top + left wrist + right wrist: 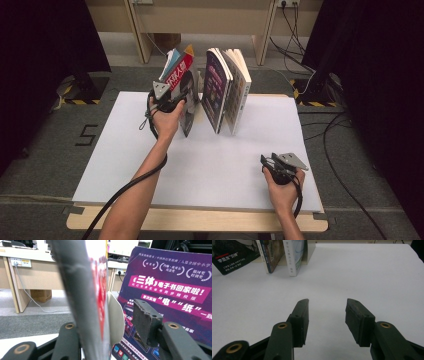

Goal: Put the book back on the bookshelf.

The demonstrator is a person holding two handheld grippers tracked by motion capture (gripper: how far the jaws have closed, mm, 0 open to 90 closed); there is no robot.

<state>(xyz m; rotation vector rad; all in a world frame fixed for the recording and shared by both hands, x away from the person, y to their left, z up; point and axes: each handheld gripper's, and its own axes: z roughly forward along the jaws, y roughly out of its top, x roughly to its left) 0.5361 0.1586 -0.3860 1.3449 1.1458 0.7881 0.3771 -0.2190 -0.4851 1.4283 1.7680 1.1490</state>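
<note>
So the left tongs (pixel 176 98) are up at the far left of the white bench (pixel 210 165), straddling a thin red-and-grey magazine (pixel 182 75) that stands on its edge and leans a bit. In the left gripper view the magazine (pixel 86 302) sits between the jaws, but the right pad (pixel 146 321) is clearly off it with a gap, so the jaws are partly open and not really pinching it; whether the other pad touches I can't tell, it's hidden behind the cover. Just to the right of it stands a purple-covered book (pixel 216 87), fanned open with a second book (pixel 239 85) leaning against it. The right tongs (pixel 270 162) are way over at the near right, well apart from the books, jaws wide open with nothing between them, just bare bench below.
</note>
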